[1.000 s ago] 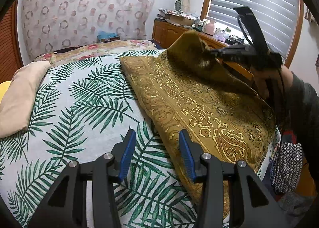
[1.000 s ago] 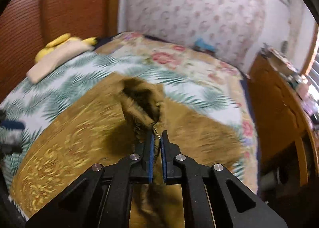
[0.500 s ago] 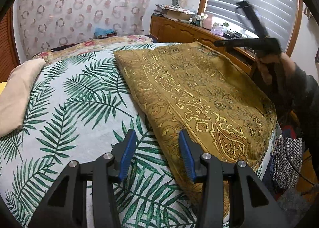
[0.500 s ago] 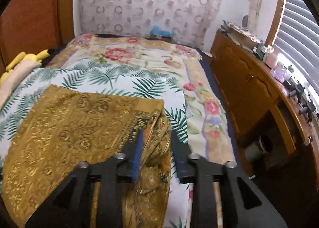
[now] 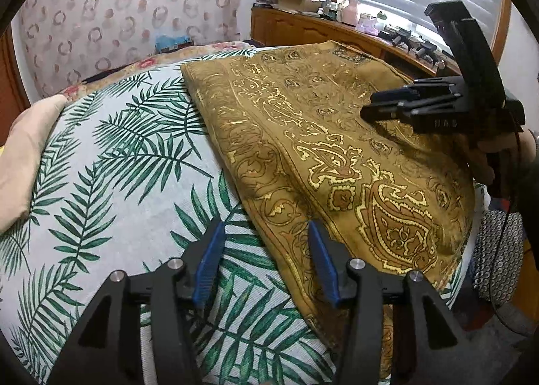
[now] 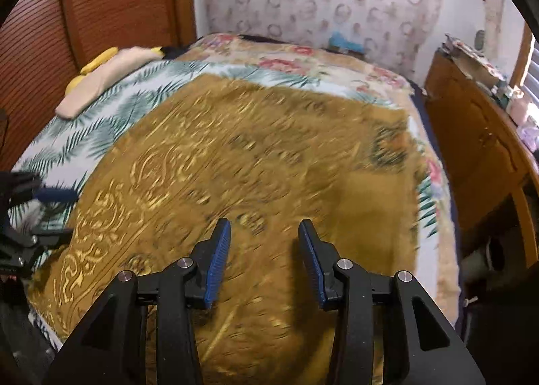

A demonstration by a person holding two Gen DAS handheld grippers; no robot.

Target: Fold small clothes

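A mustard-gold cloth with a paisley pattern (image 5: 337, 149) lies spread flat on the bed's palm-leaf sheet (image 5: 118, 166); it also fills the right wrist view (image 6: 252, 166). My left gripper (image 5: 266, 260) is open and empty, low over the cloth's near left edge. My right gripper (image 6: 259, 257) is open and empty, hovering over the cloth's near part; it shows in the left wrist view (image 5: 374, 105) above the cloth's right side. The right wrist view is motion-blurred.
A beige pillow (image 5: 23, 162) lies at the bed's left, with a yellow one behind it (image 6: 97, 61). A wooden dresser (image 6: 478, 135) with clutter stands along the right under the blinds. A floral blanket (image 6: 303, 61) covers the far bed end.
My right gripper let go of the cloth's lifted corner and opened; the cloth dropped flat. The right gripper then moved back over the cloth. The left gripper stayed open, barely moving.
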